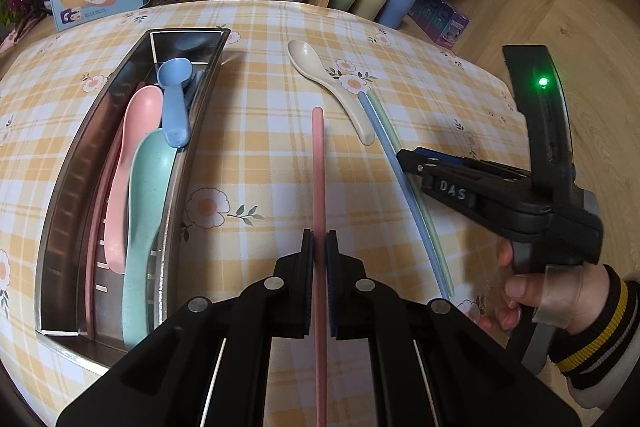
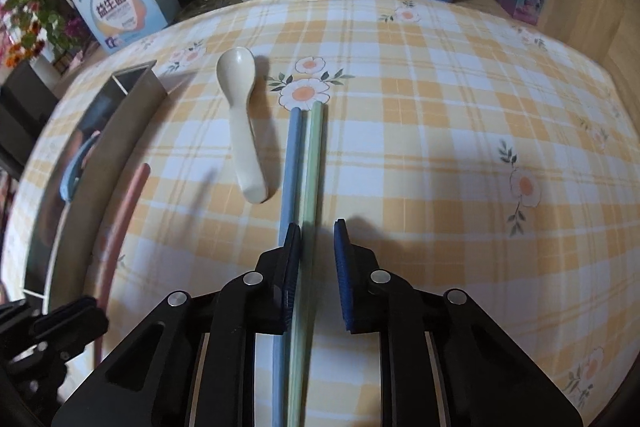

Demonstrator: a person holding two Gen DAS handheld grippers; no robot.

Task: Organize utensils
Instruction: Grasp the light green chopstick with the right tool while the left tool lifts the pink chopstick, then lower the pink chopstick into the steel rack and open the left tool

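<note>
The left gripper is clamped on the long pink plastic chopstick above the table, apparently mid-transfer to the steel tray; the right gripper, jaws apart, straddles the pale green chopstick, needing closure.

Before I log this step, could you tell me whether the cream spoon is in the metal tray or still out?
Out. The cream spoon lies on the tablecloth, right of the metal tray and apart from it.

The long rectangular steel tray shines mirror-glossy; the pink plastic chopstick looks matt; the yellow checked flowered tablecloth looks smooth.
</note>
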